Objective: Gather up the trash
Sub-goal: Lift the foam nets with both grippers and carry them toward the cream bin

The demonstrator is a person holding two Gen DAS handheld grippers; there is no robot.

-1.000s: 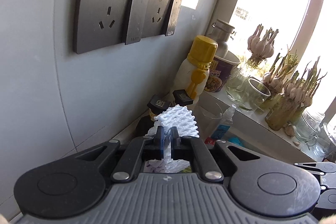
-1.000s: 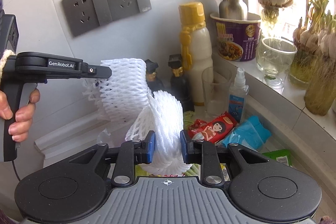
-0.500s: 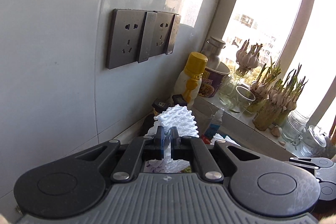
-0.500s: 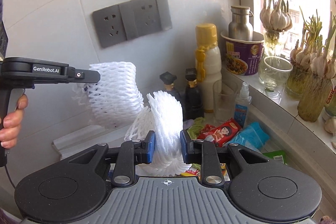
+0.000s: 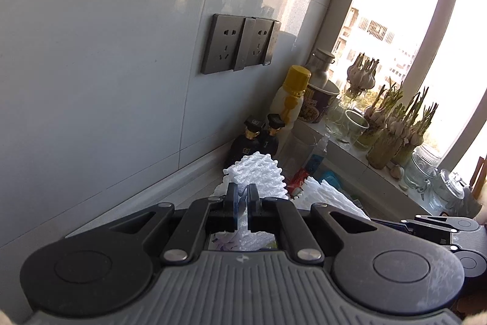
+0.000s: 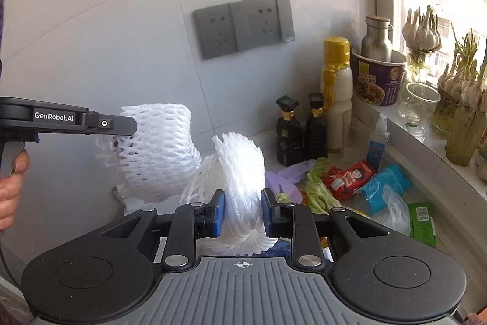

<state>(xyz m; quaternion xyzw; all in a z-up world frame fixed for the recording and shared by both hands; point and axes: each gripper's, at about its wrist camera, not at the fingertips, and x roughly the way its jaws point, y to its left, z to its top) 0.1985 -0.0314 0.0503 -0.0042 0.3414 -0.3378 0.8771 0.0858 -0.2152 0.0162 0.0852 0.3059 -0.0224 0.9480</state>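
a foam net [image 6: 158, 154] is held clamped in the left gripper [image 6: 121, 131], above the counter by the wall. beside it, a second net [image 6: 240, 172] is gripped between the narrowed pads of the right gripper [image 6: 242, 213]. wrappers [image 6: 347, 175] are seen on the counter [image 6: 404, 163] at right.

Two white foam nets [image 6: 158, 151] – two dark bottles [image 6: 287, 130] – two wall sockets [image 6: 243, 26] – one yellow-capped bottle [image 6: 334, 93] – one noodle cup [image 6: 377, 81].

Legible marking: "GenRobot.AI", printed in white on the black side of the left tool [image 6: 121, 127], as seen from the right wrist view. Print on the purple noodle cup [image 6: 379, 81] and the red snack packet [image 6: 347, 174] cannot be read.
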